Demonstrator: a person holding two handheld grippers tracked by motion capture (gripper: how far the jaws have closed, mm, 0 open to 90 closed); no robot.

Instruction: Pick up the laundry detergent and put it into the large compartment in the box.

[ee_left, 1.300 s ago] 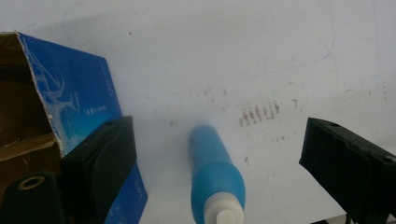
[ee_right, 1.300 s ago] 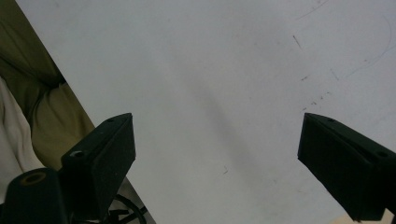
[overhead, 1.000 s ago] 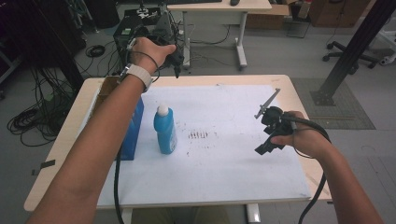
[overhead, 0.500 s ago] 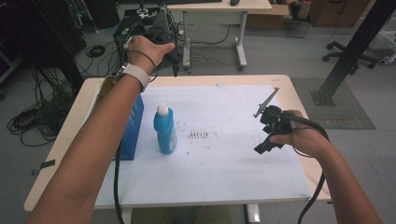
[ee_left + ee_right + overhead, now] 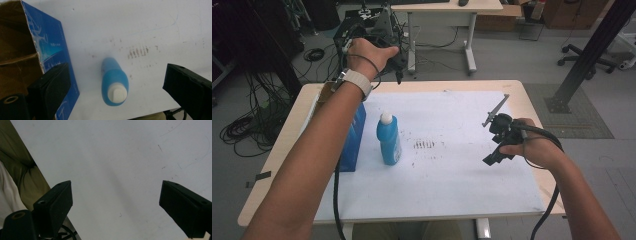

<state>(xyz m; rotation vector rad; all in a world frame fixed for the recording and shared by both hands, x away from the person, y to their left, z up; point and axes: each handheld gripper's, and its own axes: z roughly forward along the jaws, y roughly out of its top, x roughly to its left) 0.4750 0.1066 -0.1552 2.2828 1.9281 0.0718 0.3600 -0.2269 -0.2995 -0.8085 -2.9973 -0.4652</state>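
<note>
A blue bottle with a white cap stands upright on the white sheet, just right of a blue carton. My left gripper is held high over the table's far edge, beyond both. In the left gripper view it looks down on the bottle and its cap, and the left gripper is open, its jaws wide apart and holding nothing. The carton is open at the top, brown inside. My right gripper hovers over the sheet's right side. The right gripper is open and holds nothing.
Dark smudges mark the sheet's middle. The wooden table edge runs close behind the right hand. Cables trail from both grippers towards the front. Beyond the table are a black equipment rack, another desk and a black post.
The left hand has drifted slightly left above the far edge. The right hand and the bottle have stayed put.
</note>
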